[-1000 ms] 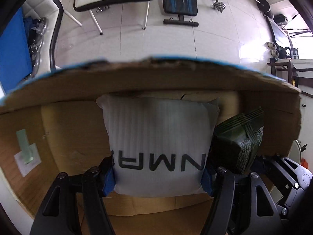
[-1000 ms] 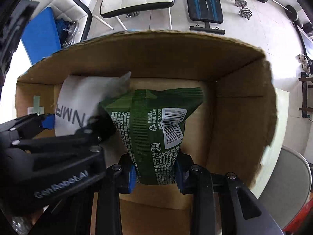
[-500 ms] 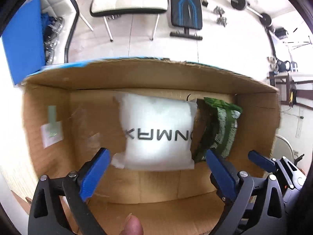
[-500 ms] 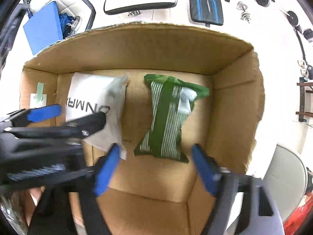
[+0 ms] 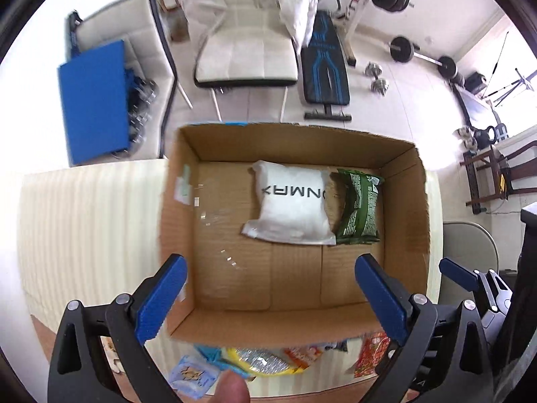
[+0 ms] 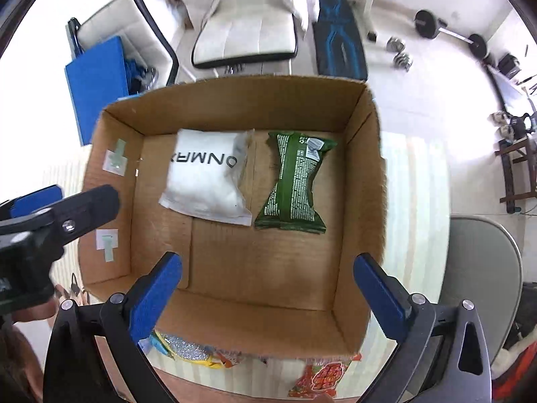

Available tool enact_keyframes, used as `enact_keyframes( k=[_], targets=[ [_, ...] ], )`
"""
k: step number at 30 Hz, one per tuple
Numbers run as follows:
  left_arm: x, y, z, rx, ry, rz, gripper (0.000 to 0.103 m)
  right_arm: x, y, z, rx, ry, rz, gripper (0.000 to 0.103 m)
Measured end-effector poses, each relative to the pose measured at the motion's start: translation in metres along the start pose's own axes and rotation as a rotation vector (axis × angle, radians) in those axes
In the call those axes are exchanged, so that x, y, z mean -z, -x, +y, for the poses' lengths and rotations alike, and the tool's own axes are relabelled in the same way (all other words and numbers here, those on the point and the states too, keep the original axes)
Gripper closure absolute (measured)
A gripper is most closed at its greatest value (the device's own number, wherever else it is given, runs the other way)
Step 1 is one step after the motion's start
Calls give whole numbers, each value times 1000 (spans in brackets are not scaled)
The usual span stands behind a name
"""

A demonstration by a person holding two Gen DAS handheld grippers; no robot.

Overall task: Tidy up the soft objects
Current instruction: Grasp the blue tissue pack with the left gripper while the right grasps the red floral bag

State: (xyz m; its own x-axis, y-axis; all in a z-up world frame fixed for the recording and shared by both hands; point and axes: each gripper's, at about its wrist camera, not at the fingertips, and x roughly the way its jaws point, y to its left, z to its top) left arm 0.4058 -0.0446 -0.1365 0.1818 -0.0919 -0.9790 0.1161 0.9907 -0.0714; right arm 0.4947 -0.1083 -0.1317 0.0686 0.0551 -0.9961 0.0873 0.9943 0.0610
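Observation:
A cardboard box (image 5: 406, 208) (image 6: 362, 181) stands open on the table. Inside, at the far side, lie a white soft packet with black letters (image 5: 290, 206) (image 6: 206, 179) and a green snack bag (image 5: 359, 210) (image 6: 293, 184), side by side, the green one to the right. My left gripper (image 5: 272, 297) is open and empty, raised above the box's near edge. My right gripper (image 6: 266, 295) is open and empty, also above the near edge. The left gripper's body (image 6: 50, 225) shows at the left of the right wrist view.
Several colourful snack packets (image 5: 265, 362) (image 6: 322, 379) lie on the table in front of the box. A cream striped mat (image 5: 87, 228) covers the table. Beyond it stand a white chair (image 5: 245, 53), a blue board (image 5: 94, 100) and a weight bench (image 5: 324, 77).
Both grippers opened, let go of the white packet and green bag in the box, then rose and drew back above the near edge.

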Motion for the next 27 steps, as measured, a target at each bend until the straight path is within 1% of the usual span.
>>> enact_keyframes(
  k=[1,3,4,5,7,8,9,12,14,16,18,21,23,25,27],
  targets=[
    [3,4,3,-4,-2,-15,0,9,10,3,-9,1,-26,0],
    [22,21,8,-36,-21,-57,0,21,24,5,-33,3,-66,0],
    [32,28,11,-68,-36,-80,0,29,31,9,-45,6,-81,0],
    [50,35,15,-110,-62,-105,0,40,37,11,-57,15,-92,0],
    [80,34,25,-184,-88,-117,0,64,43,14,-60,38,-100,0],
    [94,30,30,-204,-88,-109,0,81,43,14,-61,54,-97,0],
    [113,20,39,-218,-86,-76,0,92,42,14,-58,60,-89,0],
    [161,-20,63,-236,-72,56,0,135,14,3,-51,33,14,0],
    [187,-48,75,-256,-70,137,0,165,-13,-13,-59,-30,100,0],
    [211,-79,89,-271,-67,224,0,189,-35,-28,-52,-90,150,0],
    [227,-107,97,-278,-65,293,0,211,-57,-45,-44,-151,202,0],
    [245,-129,103,-283,-66,343,0,227,-73,-62,-25,-205,229,0],
    [250,-137,101,-280,-71,355,0,230,-80,-73,0,-228,230,0],
    [248,-148,98,-281,-78,363,0,230,-85,-82,17,-253,219,0],
    [246,-157,97,-270,-76,379,0,227,-94,-89,8,-272,224,0]
  ],
)
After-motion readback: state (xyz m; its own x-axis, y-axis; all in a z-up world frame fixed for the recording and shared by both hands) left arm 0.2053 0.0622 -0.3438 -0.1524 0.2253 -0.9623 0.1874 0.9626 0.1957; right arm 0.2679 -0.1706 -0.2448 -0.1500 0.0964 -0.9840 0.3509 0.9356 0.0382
